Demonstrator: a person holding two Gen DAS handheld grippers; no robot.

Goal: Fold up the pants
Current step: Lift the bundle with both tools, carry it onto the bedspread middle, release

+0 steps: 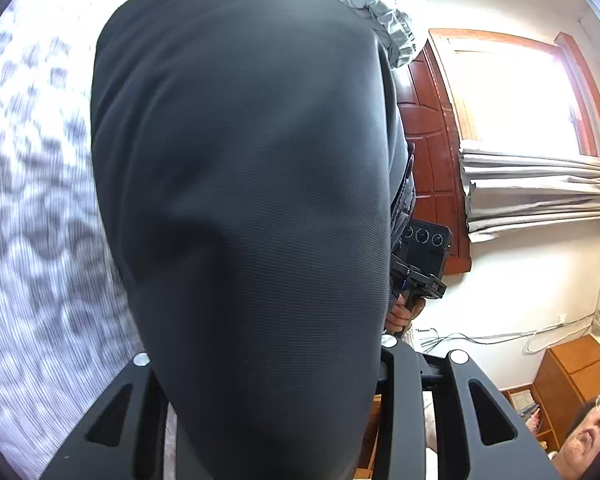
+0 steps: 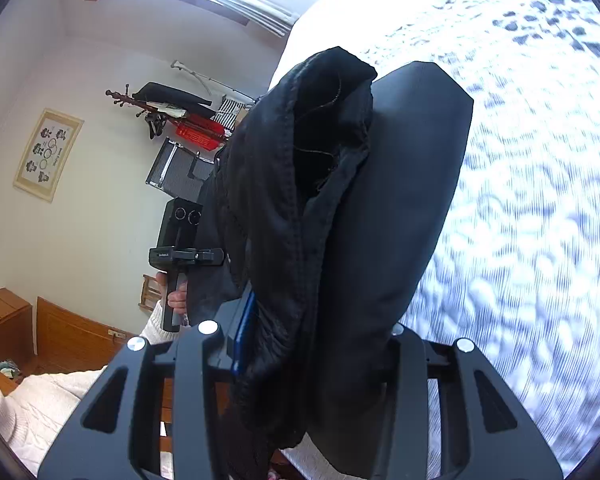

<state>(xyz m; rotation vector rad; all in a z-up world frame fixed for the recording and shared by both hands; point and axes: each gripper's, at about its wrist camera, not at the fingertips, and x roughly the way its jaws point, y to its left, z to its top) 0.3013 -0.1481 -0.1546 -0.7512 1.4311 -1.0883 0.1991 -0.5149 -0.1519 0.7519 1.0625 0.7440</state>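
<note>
Dark ribbed pants [image 1: 244,200] are shown pinched in both the left gripper [image 1: 268,432] and the right gripper [image 2: 320,400], draped forward from each, above the patterned bedspread [image 2: 540,200]; the grippers are held side by side.

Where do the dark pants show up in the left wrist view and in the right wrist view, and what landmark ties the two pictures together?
Left wrist view: the pants fill the centre, running down between the left gripper fingers.
Right wrist view: the pants hang centre frame, hem opening at top, gripped in the right gripper.
Shared landmark: the patterned bedspread, at left in the left view and at right in the right view.
</note>
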